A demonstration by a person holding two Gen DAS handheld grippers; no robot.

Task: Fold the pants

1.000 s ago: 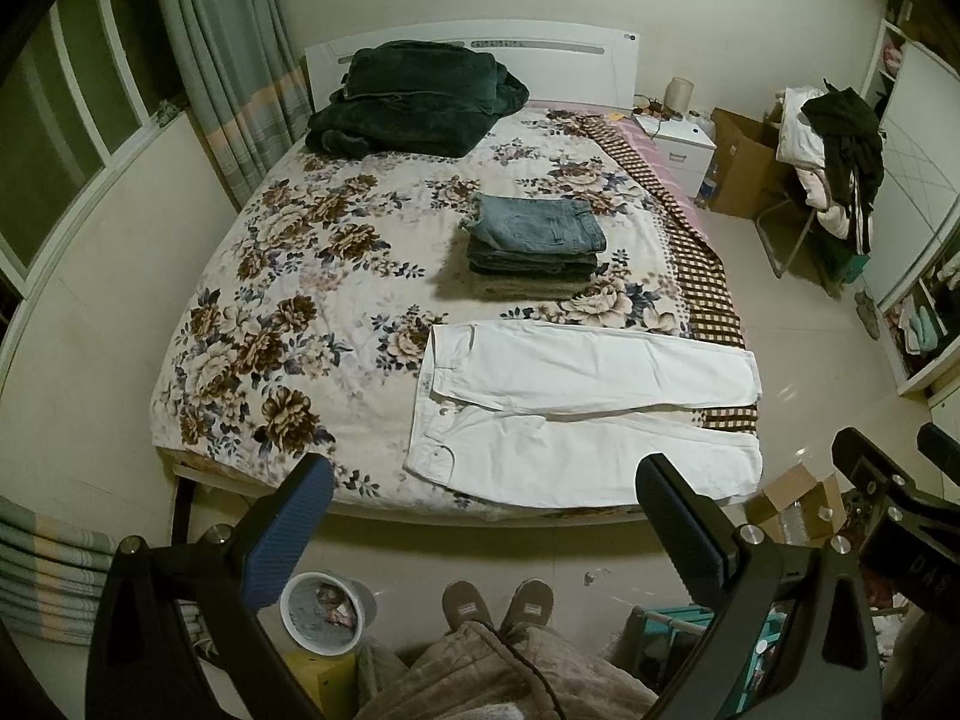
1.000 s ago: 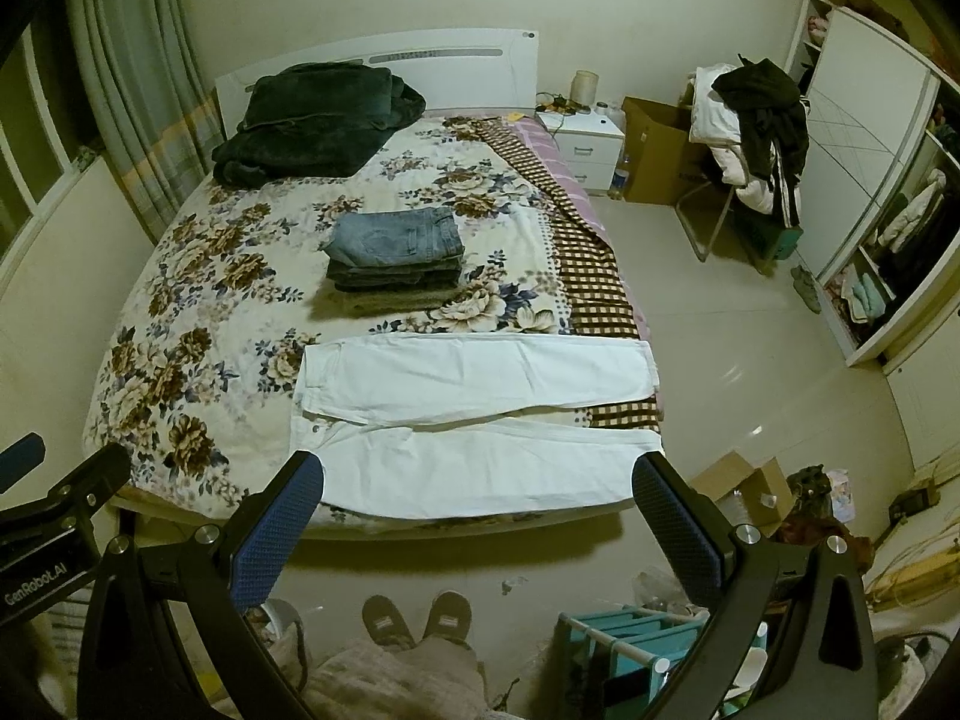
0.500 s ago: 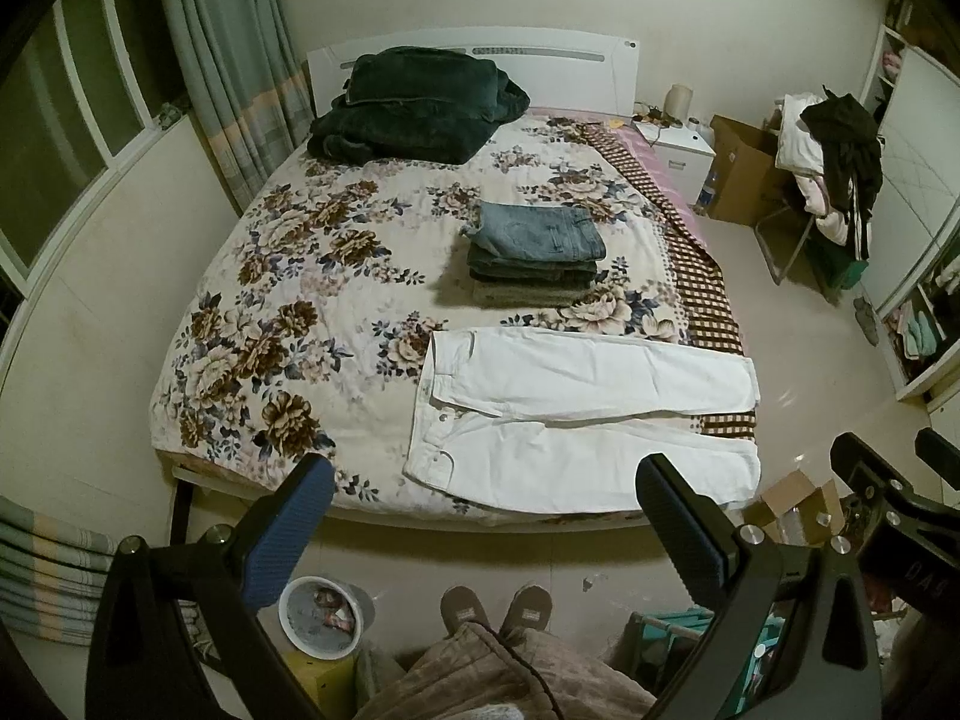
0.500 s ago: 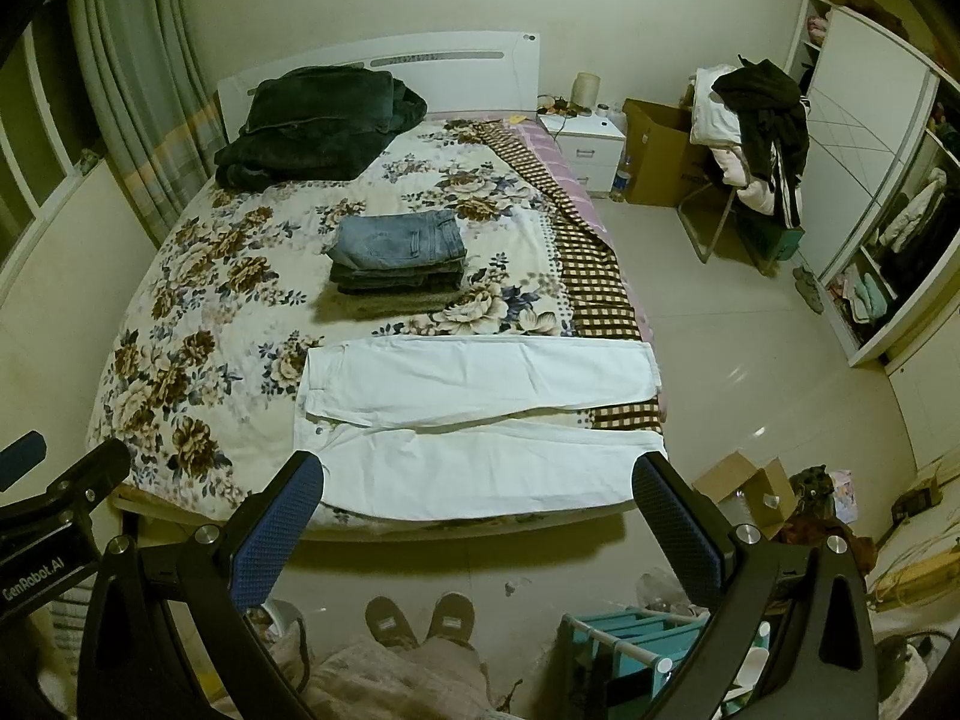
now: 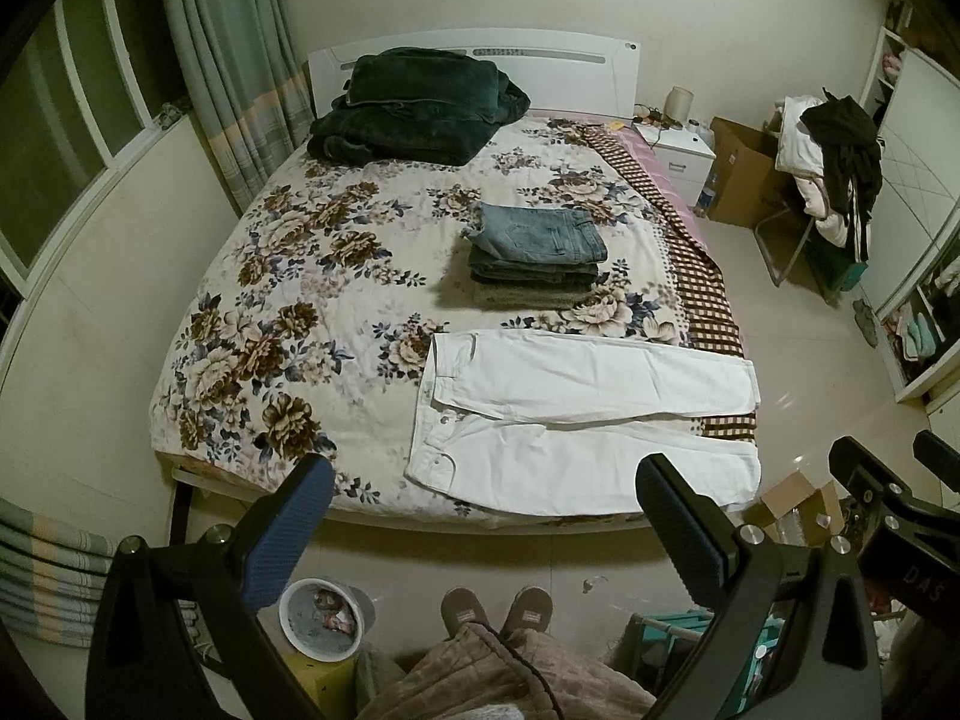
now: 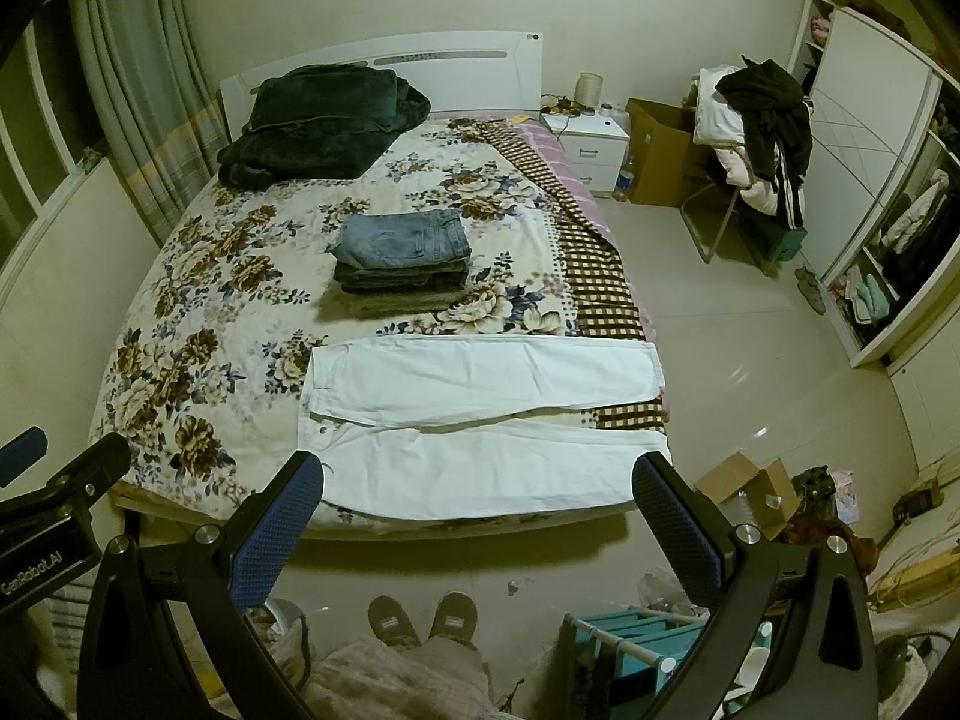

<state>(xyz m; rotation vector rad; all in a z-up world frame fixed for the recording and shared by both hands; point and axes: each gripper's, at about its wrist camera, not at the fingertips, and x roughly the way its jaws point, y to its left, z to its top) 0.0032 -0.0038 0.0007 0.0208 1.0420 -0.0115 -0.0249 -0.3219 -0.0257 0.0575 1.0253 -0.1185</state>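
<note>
Right, white pants [image 5: 576,414] lie flat lower-center on the bed [image 5: 288,300], ready for folding; left gripper [image 5: 480,516] and right gripper [image 6: 480,516] hover apart, empty.

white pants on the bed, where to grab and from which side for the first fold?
Grip the near leg of the white pants along its long edge at the foot of the bed, coming from the standing side: left tool by the waistband, right tool by the hem. They lie flat, legs spread, waist left, so that edge lifts over onto the far leg.
</note>
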